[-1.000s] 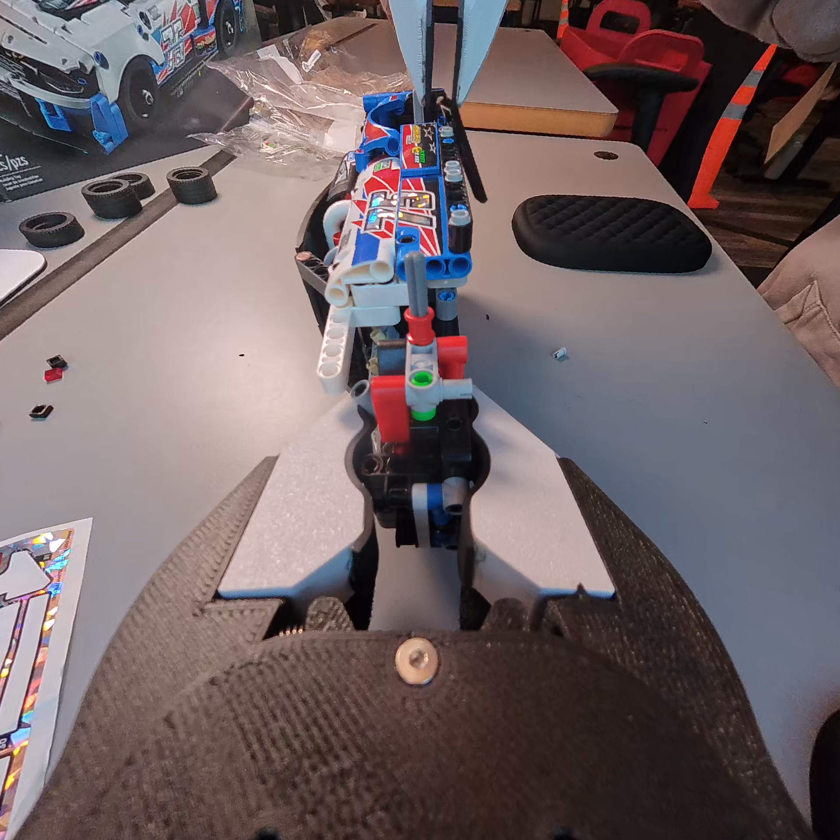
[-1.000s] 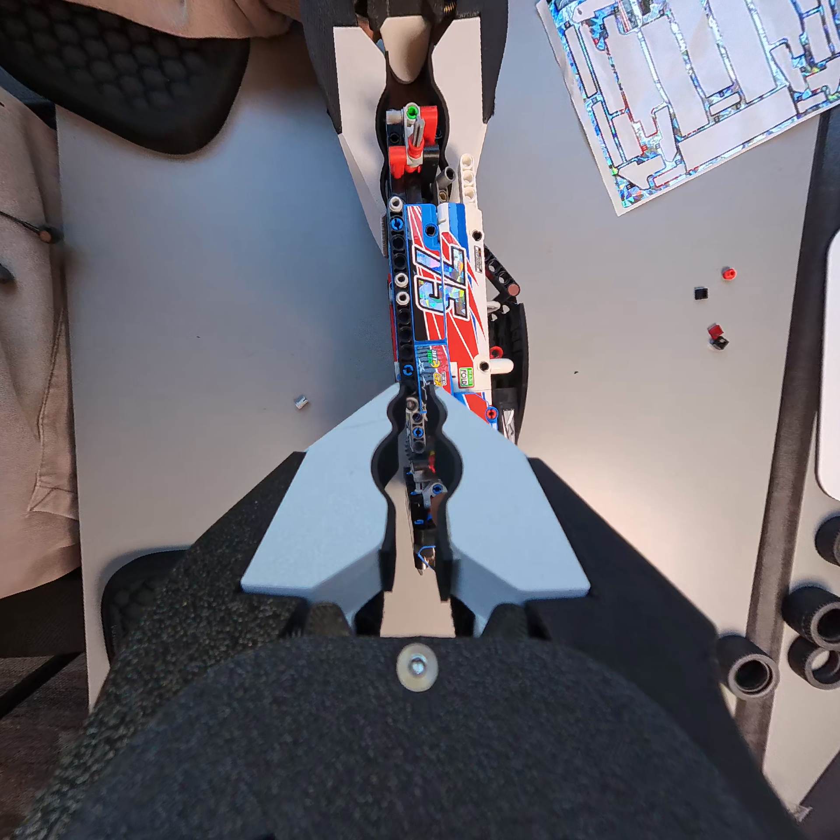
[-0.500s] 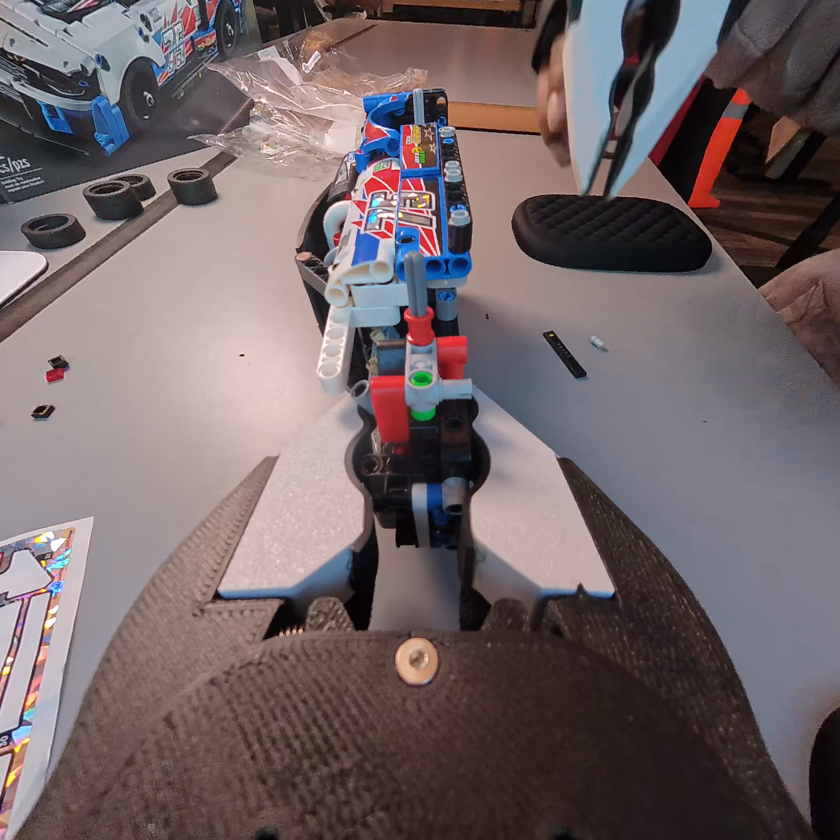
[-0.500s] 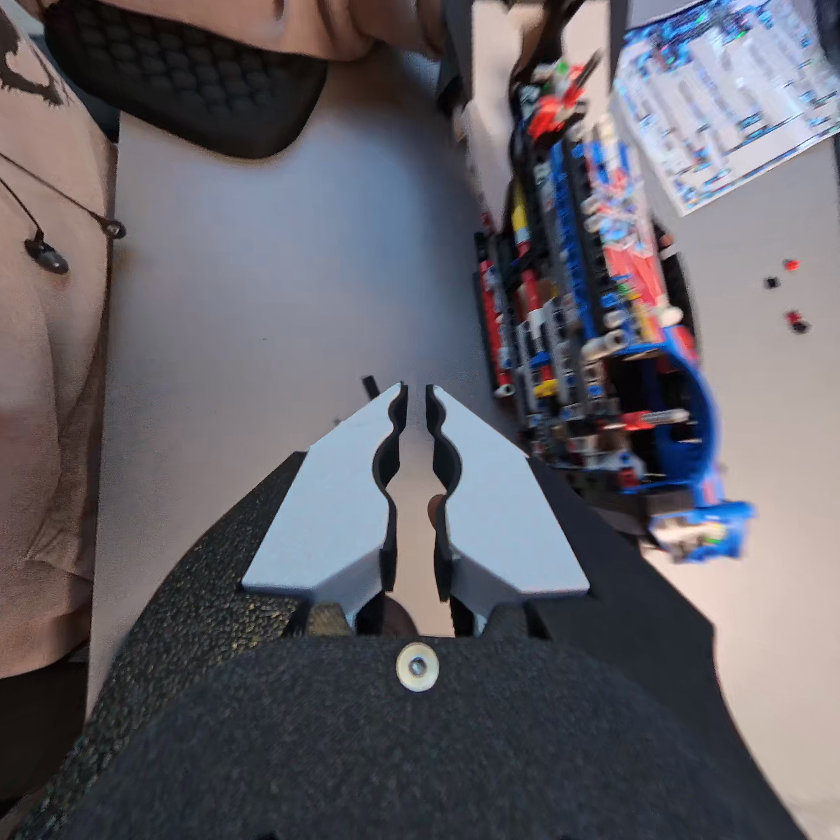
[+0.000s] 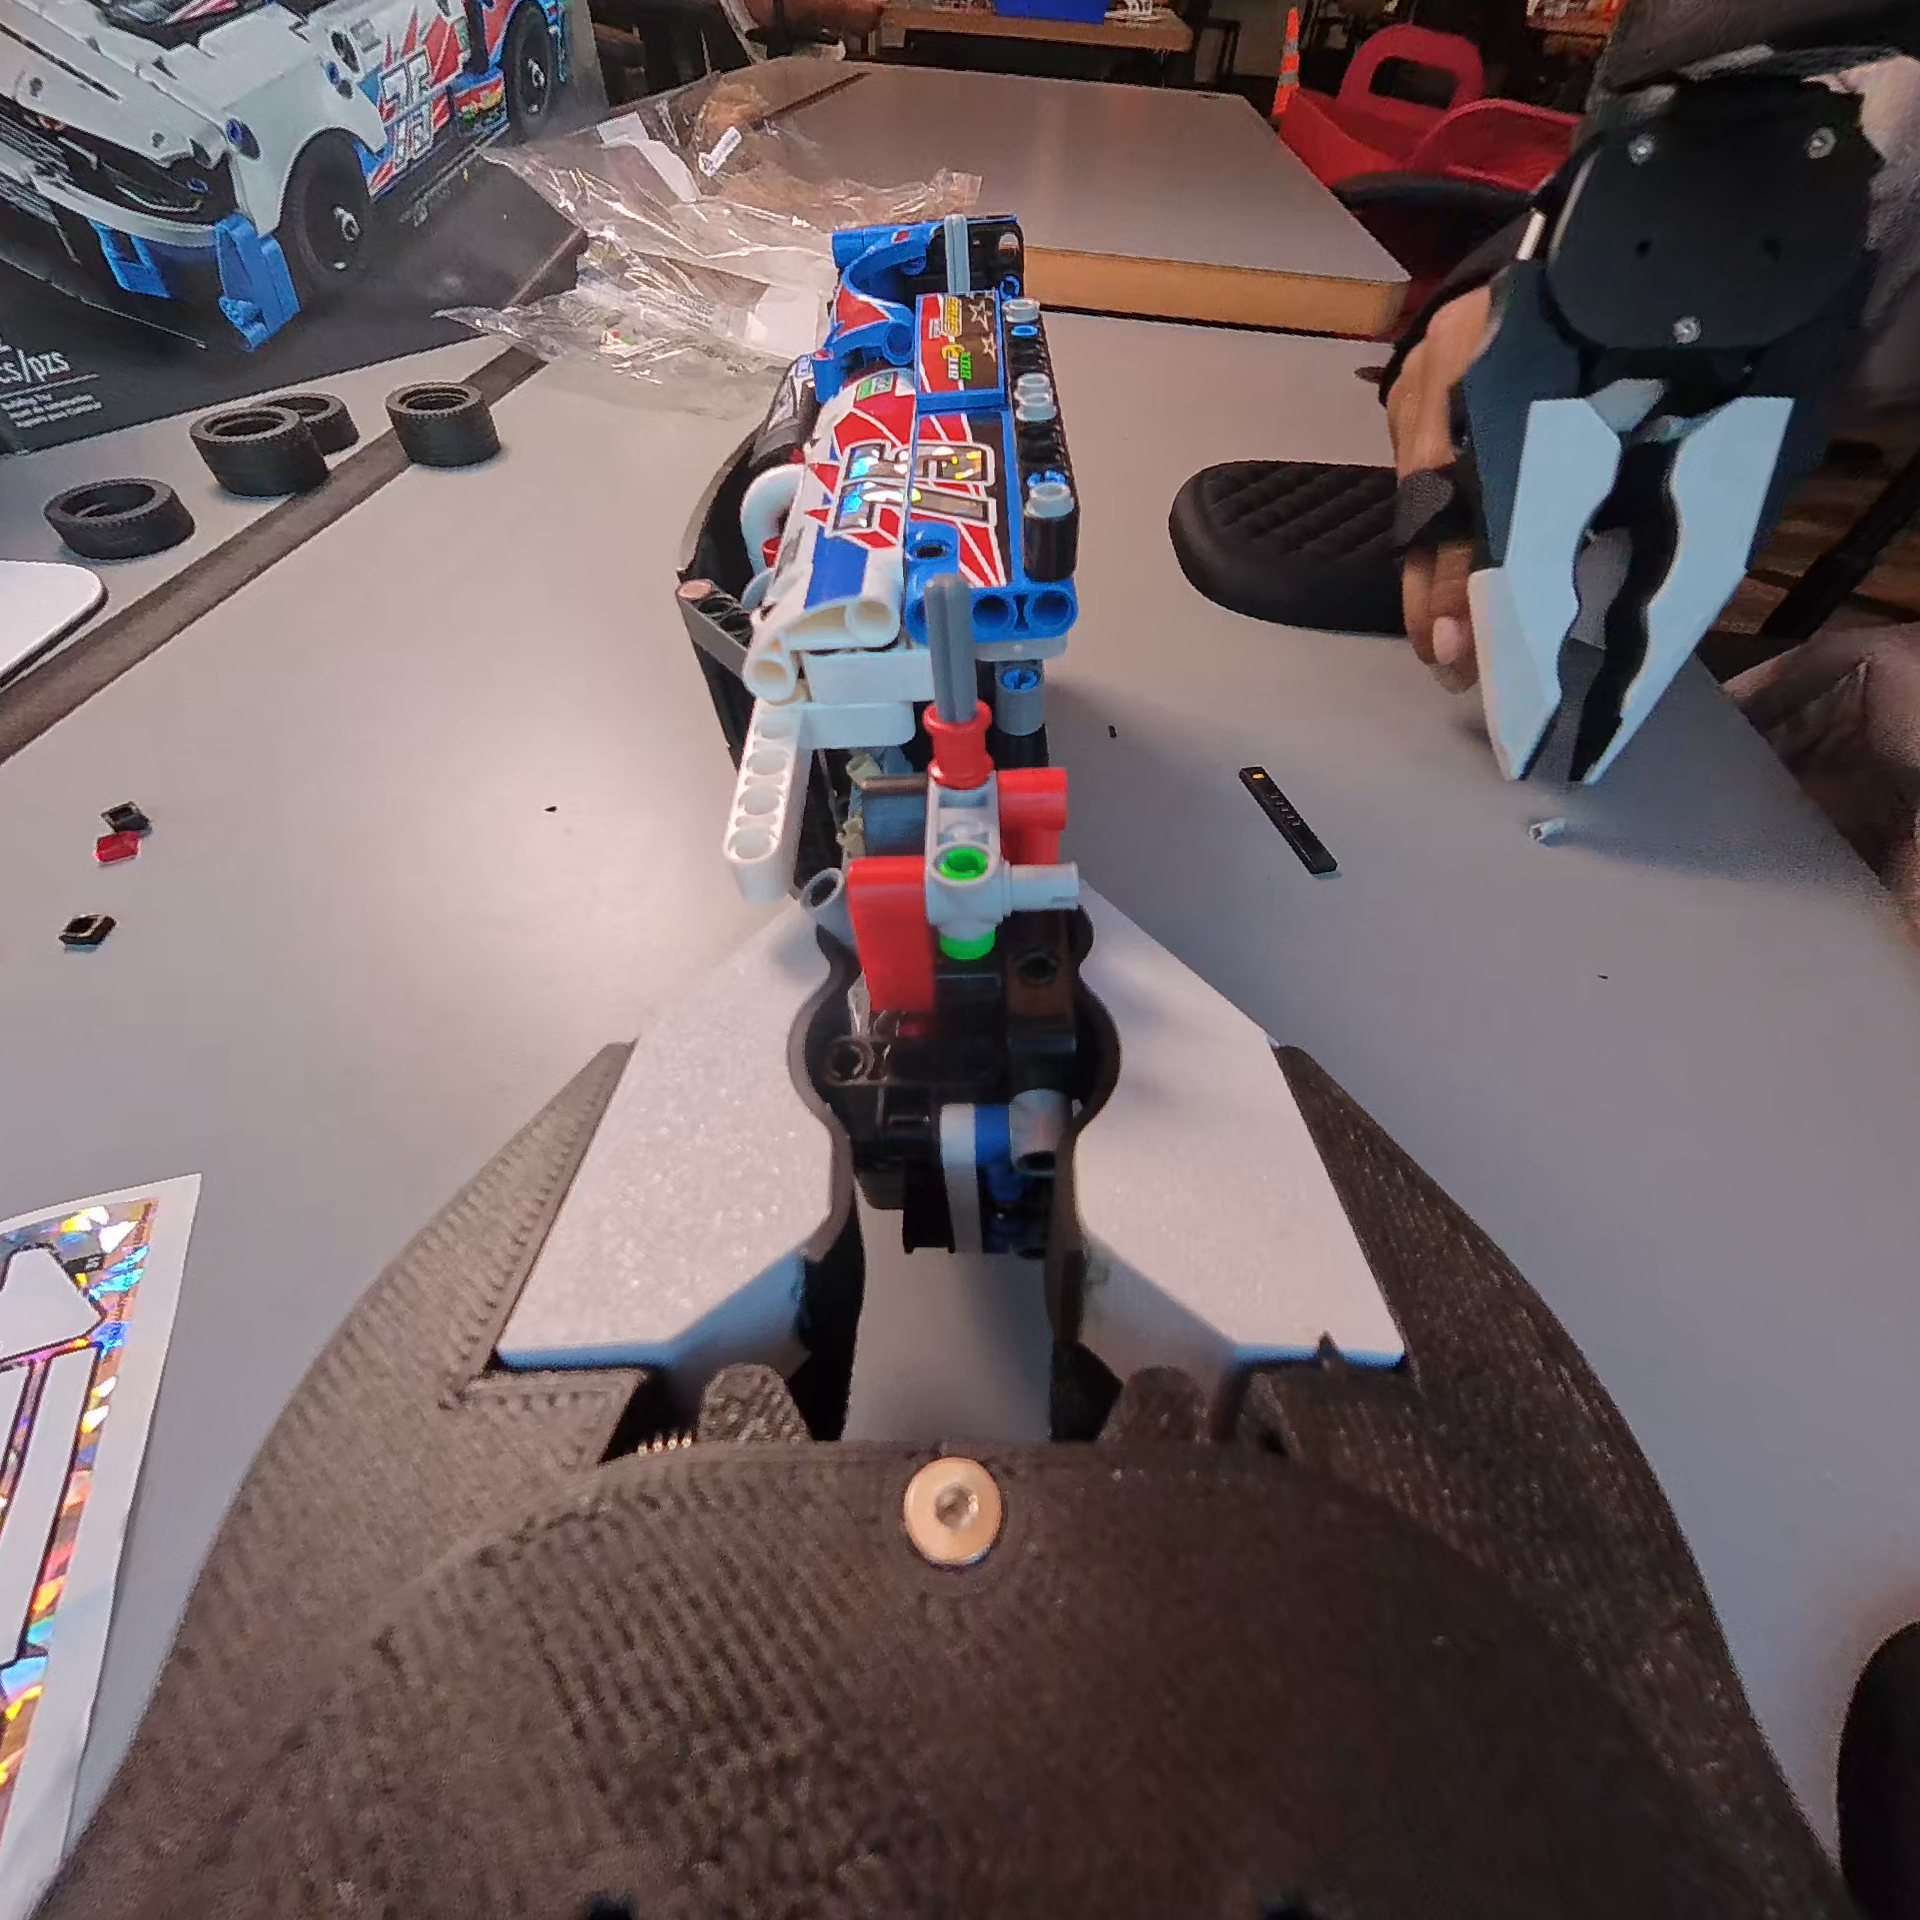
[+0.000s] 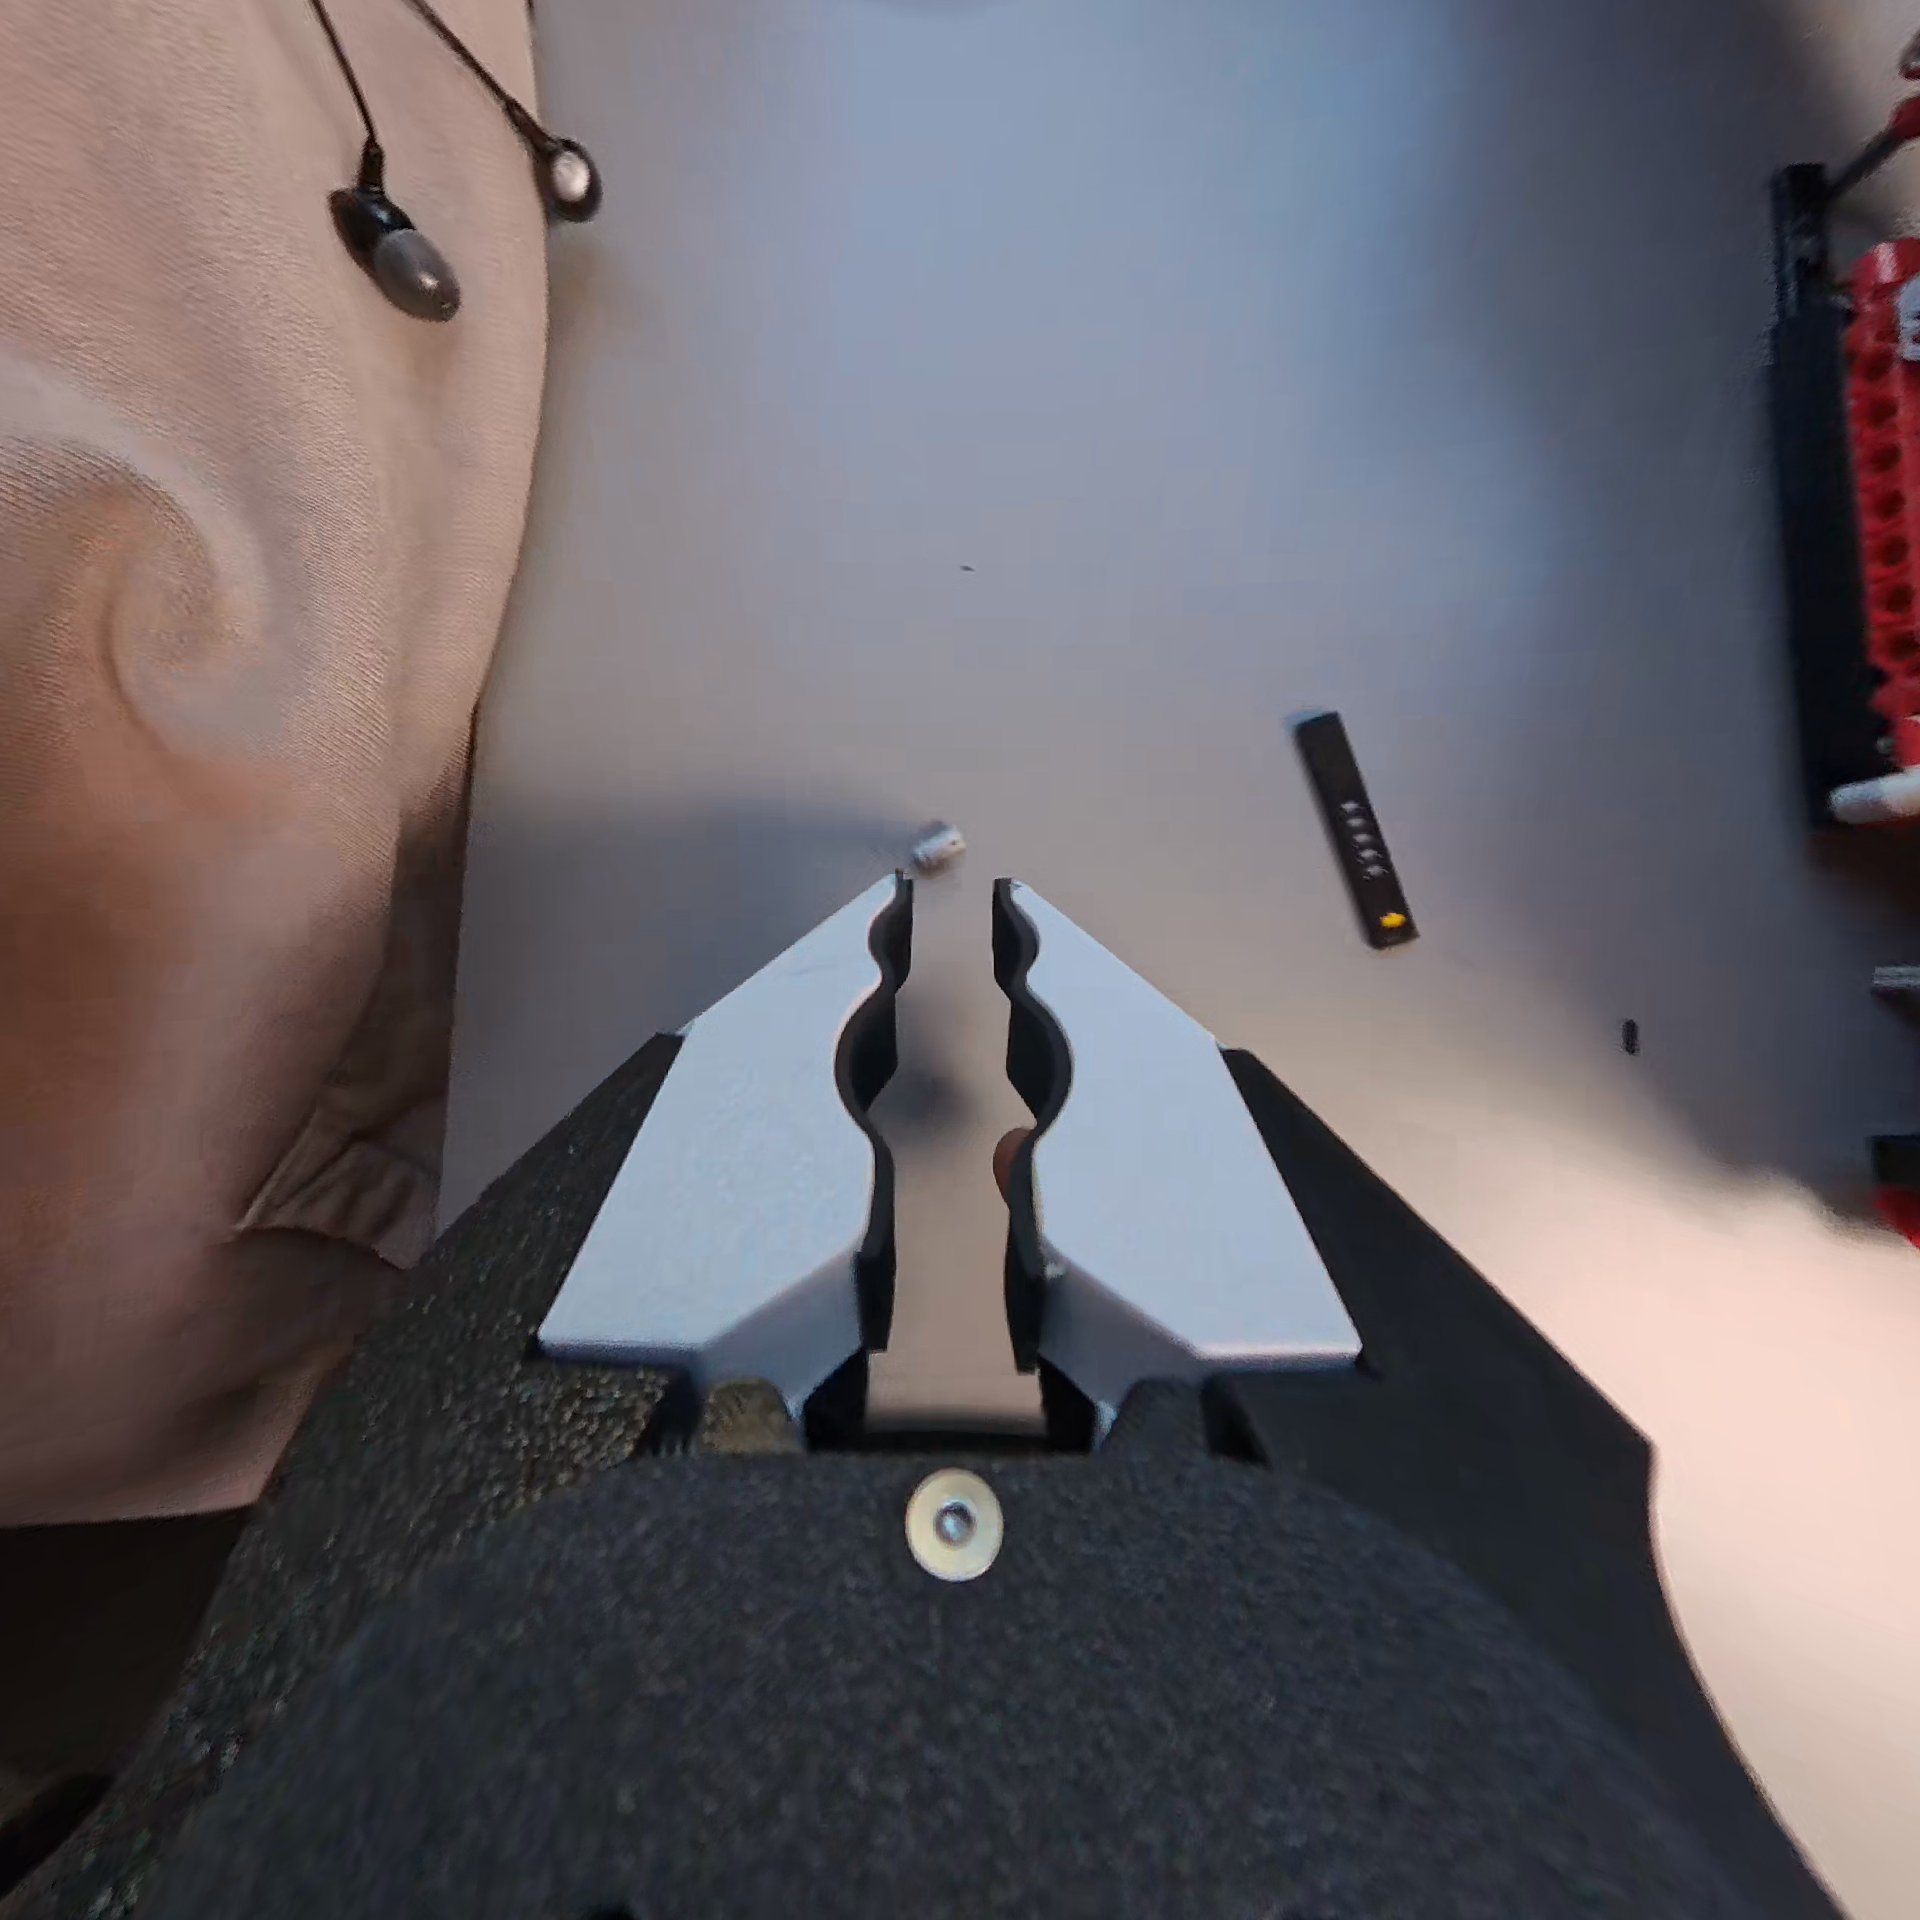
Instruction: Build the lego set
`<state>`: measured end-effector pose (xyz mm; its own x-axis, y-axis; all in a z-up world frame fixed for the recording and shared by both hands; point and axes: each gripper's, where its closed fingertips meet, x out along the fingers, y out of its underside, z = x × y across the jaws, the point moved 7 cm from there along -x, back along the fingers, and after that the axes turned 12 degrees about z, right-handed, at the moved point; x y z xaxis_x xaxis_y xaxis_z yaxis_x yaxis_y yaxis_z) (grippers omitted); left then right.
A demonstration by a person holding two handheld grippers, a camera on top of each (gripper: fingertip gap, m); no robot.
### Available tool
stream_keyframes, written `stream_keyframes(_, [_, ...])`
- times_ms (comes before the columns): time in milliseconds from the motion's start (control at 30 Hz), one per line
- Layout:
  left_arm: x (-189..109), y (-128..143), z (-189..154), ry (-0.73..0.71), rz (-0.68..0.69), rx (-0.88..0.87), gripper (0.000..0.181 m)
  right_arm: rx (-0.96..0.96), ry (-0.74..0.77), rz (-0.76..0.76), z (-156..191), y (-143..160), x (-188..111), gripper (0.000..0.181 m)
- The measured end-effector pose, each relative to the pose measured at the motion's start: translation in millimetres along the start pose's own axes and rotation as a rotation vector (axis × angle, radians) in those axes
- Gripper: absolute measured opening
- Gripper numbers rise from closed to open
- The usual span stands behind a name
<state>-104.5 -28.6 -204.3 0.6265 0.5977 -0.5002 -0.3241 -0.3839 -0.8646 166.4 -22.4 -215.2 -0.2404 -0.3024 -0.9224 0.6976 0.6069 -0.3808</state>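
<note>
This looks like a shared workroom or lab. Plain grey tabletop (image 5: 416, 727) surfaces stand in rows toward the top of the frame, red chairs (image 5: 1423, 94) and an orange cone (image 5: 1291, 42) sit at the upper right, and a black padded wrist rest (image 5: 1278, 540) lies at the right.

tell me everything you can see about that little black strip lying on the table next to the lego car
The black strip is a thin, flat, narrow bar, apparently plastic, with a small yellow mark at one end and a row of tiny pale marks along it. It lies flat and loose on the grey table, right of the lego car, touching nothing else. The right gripper is open near it, not touching.
</note>
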Motion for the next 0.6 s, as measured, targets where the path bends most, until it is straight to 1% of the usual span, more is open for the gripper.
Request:
stream_keyframes(33, [0,0,0,0.0,0.0,-0.001,0.034,-0.005,0.01,0.017,7,-3,5,0.014])
stream_keyframes(133, [0,0,0,0.0,0.0,0.0,0.033,0.029,0.073,0.013,17,-13,18,0.017])
stream_keyframes(167, [0,0,0,0.001,-0.001,0.0,0.034,0.05,0.097,-0.011,18,-16,20,0.017])
stream_keyframes(233, [0,0,0,0.002,-0.002,-0.003,0.034,0.079,0.14,-0.026,19,-20,23,0.013])
stream_keyframes(333, [0,0,0,0.003,-0.002,-0.003,0.034,0.078,0.146,-0.037,18,-19,23,0.009])
stream_keyframes(433, [0,0,-1,0.001,0.001,0.001,0.034,0.081,0.144,-0.028,13,-15,20,0.01])
stream_keyframes(600, [-1,1,-1,-0.001,0.004,0.005,0.034,0.091,0.145,-0.042,16,-11,20,0.01])
